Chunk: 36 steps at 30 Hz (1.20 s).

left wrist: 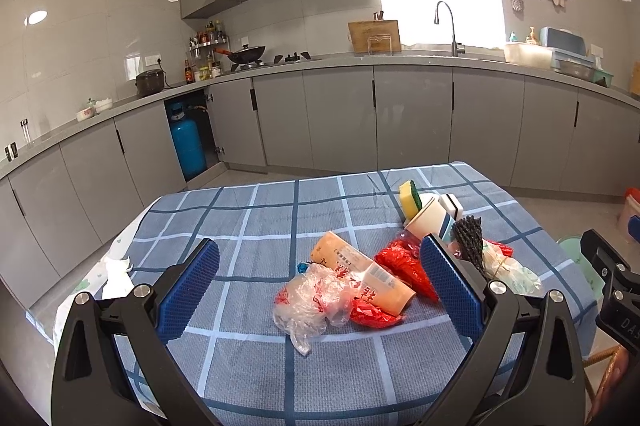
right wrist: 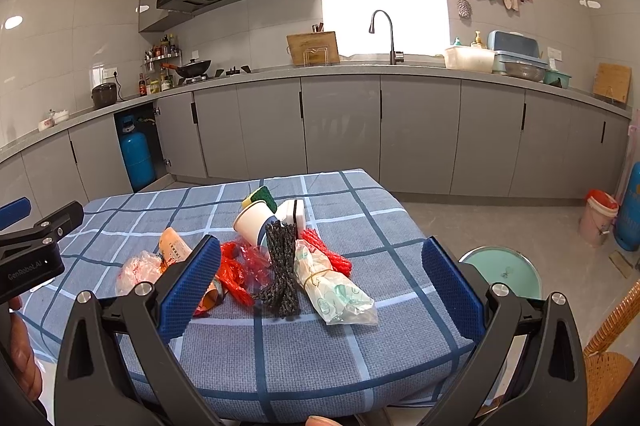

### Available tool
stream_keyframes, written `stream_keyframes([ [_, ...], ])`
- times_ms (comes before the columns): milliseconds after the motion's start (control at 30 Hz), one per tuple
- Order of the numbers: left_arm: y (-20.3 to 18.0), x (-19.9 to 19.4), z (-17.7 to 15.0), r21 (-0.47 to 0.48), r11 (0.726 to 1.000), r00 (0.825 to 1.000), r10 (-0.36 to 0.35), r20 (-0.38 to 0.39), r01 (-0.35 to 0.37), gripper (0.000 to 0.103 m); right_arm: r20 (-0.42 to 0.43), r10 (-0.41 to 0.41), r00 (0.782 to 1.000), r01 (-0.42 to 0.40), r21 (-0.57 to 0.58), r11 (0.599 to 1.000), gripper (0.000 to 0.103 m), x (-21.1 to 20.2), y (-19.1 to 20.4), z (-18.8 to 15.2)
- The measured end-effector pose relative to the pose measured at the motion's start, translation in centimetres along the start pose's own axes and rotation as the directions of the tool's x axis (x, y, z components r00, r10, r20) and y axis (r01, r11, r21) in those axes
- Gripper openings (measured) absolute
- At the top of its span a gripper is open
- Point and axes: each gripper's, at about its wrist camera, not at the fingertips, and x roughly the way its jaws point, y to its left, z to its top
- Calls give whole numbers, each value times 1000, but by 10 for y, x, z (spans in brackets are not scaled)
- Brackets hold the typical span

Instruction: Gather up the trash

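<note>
Blue-checked tablecloth (left wrist: 256,226) carries the whole trash pile. My left gripper (left wrist: 320,286) hangs with its jaws spread wide and nothing between the pads; the crumpled clear bag (left wrist: 308,300) and the orange tube (left wrist: 362,272) lie just ahead, at about 12 o'clock, red plastic (left wrist: 404,262) toward 1. My right gripper (right wrist: 322,286) is equally wide and holds nothing; the black cord bundle (right wrist: 282,266) and the printed bag (right wrist: 336,286) sit at its 12, the paper cup (right wrist: 254,222) beyond them.
</note>
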Motion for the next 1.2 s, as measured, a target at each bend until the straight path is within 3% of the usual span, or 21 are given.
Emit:
stream_keyframes([
  [700,1,4,-3,7,1000,1000,3,-5,-3,99,-2,0,1000,0,-3,1000,99,2,-1,0],
  [867,26,9,-10,-16,998,998,62,10,-62,99,6,-17,1000,17,-9,1000,99,4,-11,-4],
  [1200,56,76,-50,-24,990,973,130,-192,-137,99,-120,-18,993,17,-14,1000,98,61,-13,-26],
])
